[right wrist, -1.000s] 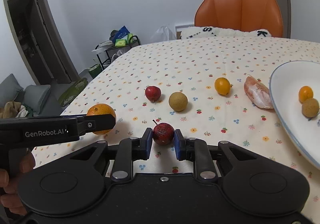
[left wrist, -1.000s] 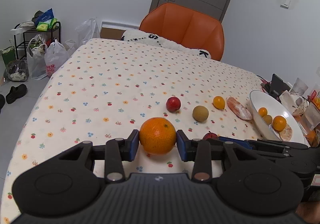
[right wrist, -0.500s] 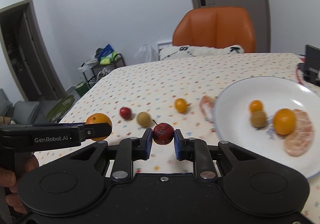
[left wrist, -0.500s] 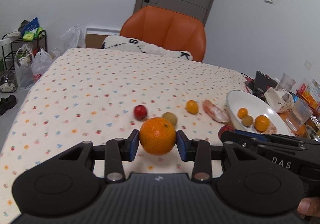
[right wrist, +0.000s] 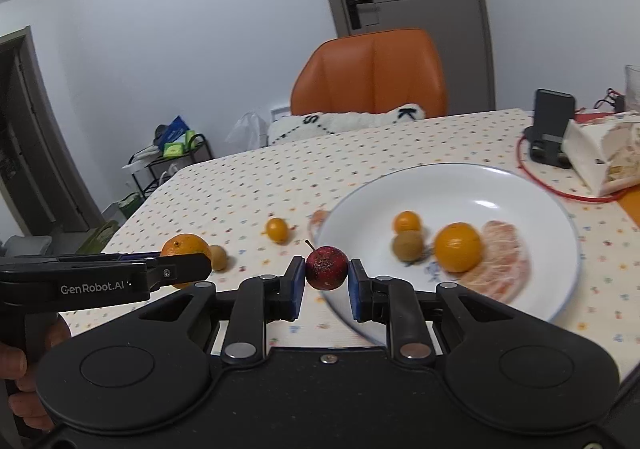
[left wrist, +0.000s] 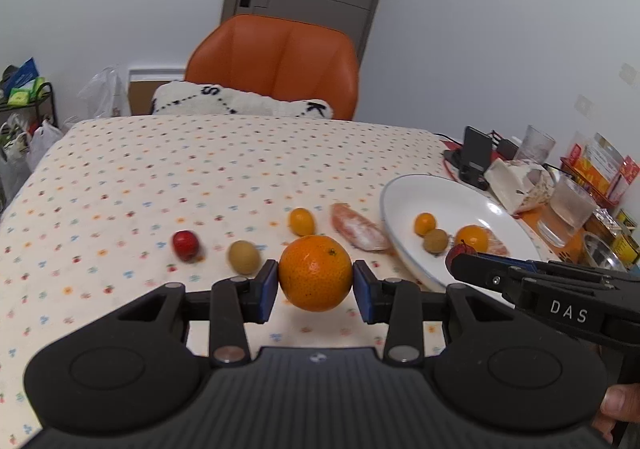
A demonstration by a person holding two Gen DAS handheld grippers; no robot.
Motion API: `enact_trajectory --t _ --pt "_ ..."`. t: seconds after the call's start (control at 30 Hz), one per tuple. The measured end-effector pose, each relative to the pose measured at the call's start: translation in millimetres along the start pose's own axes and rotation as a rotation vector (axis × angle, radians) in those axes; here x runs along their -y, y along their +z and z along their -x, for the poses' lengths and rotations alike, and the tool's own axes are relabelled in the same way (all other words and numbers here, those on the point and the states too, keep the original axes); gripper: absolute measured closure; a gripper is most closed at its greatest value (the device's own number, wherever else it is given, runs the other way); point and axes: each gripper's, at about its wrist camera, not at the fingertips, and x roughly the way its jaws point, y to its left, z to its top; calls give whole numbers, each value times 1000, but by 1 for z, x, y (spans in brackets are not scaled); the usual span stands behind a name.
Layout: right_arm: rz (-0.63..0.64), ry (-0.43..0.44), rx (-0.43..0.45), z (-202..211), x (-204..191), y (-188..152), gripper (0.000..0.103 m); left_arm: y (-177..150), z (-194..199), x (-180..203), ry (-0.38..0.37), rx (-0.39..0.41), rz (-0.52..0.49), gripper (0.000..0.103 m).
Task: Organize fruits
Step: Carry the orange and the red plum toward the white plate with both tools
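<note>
Fruits are what I'm sorting here, and most of them lie on or near the white plate (right wrist: 532, 185) at the right of the dotted tablecloth (left wrist: 160, 169). On the plate sit a peeled citrus half (right wrist: 500, 261), a mandarin (right wrist: 458, 247), a brown longan-like fruit (right wrist: 407, 245) and a small kumquat (right wrist: 407, 221). My left gripper (left wrist: 315, 285) is clamped on the big orange (left wrist: 315, 273), held across its widest part, clear of the cloth; it looks firm and fairly heavy, with a pebbled skin that should grip well. My right gripper (right wrist: 326, 283) pinches a small dark red fruit (right wrist: 326, 267) with a stem, just over the plate's near rim; I judge it light, smooth and easy to bruise, so gentle pressure at its middle suits it. On the cloth lie a pink pomelo segment (left wrist: 358, 227), soft and tearable, another brown fruit (left wrist: 243, 257), a red one (left wrist: 185, 244) and a kumquat (left wrist: 301, 220).
</note>
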Motion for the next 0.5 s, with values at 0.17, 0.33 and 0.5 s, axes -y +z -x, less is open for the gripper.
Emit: enact_trajectory --t 0.17,0.33,0.5 --pt "-14 -27 11 9 14 -1 82 3 -6 17 -24 0 -29 65" --pt "-33 -61 20 16 29 -1 82 5 -11 32 -44 -5 -52 65" --pt "-48 -87 28 21 43 -1 82 7 -16 45 -57 -7 -70 65"
